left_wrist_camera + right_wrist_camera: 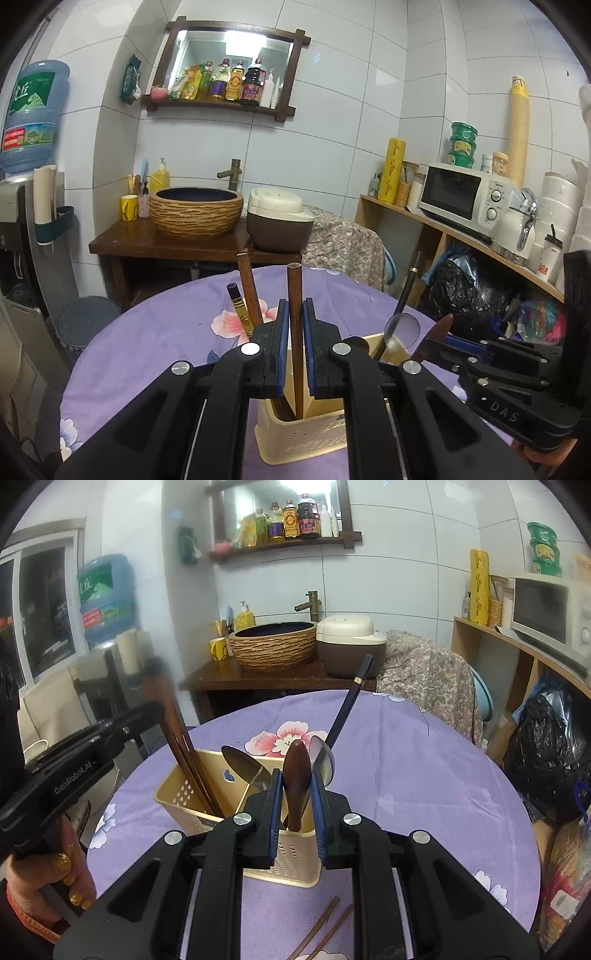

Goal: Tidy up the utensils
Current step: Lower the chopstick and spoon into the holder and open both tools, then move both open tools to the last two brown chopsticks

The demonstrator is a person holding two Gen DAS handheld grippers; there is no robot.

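Left wrist view: the left tool [294, 321] stands clenched on a brown wooden chopstick [294, 295], upright, its lower end already inside the cream utensil caddy [295, 435] on the purple-clothed counter [166, 332]. A second brown chopstick [249, 291] leans just beside it in the same end compartment, along with a black-and-gold chopstick [240, 308]. Right wrist view: the right tool [297, 794] is clamped on the bowl of a dark wooden spoon [297, 775], handle down in the caddy's other end compartment.

Both hands appear to be at the dropping-in step. The next move, by this reading, calls for easing each grip apart so chopstick and spoon settle against the caddy walls, then reaching for what is left on the cloth.

Counted in the right wrist view: one caddy; three spoons in it, two metal spoons [243, 766] flanking the wooden one, one of them with a long dark handle; two loose chopsticks [325, 926] lying on the counter in front of the caddy, not yet stowed. Three chopsticks stand in the caddy in the left wrist view.
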